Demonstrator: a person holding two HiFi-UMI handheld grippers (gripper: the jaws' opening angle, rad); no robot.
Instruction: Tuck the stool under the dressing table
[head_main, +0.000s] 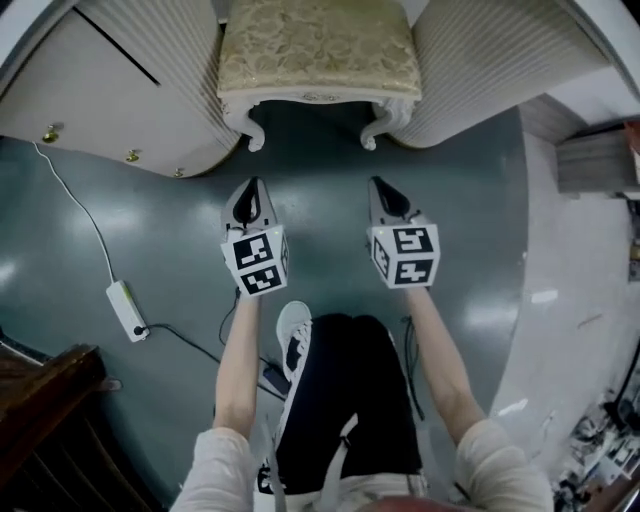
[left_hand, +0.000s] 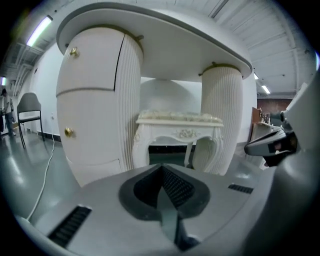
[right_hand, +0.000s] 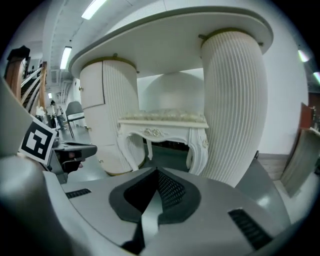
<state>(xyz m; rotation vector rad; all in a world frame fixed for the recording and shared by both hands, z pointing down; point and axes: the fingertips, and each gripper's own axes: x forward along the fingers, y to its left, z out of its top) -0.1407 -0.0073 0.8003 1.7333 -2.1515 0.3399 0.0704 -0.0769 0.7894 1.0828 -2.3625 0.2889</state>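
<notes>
The stool (head_main: 320, 45) stands in the gap between the two pedestals of the desk (head_main: 120, 90). Its seat is under the desk top, and its two front legs are about in line with the fronts of the pedestals. The long front edge of the seat runs from left to right, across the way the claws point.

The stool lies straight ahead of both claws, well apart from them, with bare floor (head_main: 150, 220) between. The left claw (head_main: 252, 185) faces the left front leg and the right claw (head_main: 380, 185) faces the right front leg, so both are about equally near. Each claw is closed with nothing between its jaws, as the left gripper view (left_hand: 161, 170) and the right gripper view (right_hand: 157, 172) show.

I judge the stool already tucked in. If it must go deeper, the push should go straight forward on the front edge, with both claws together, so that it does not turn against a pedestal.
</notes>
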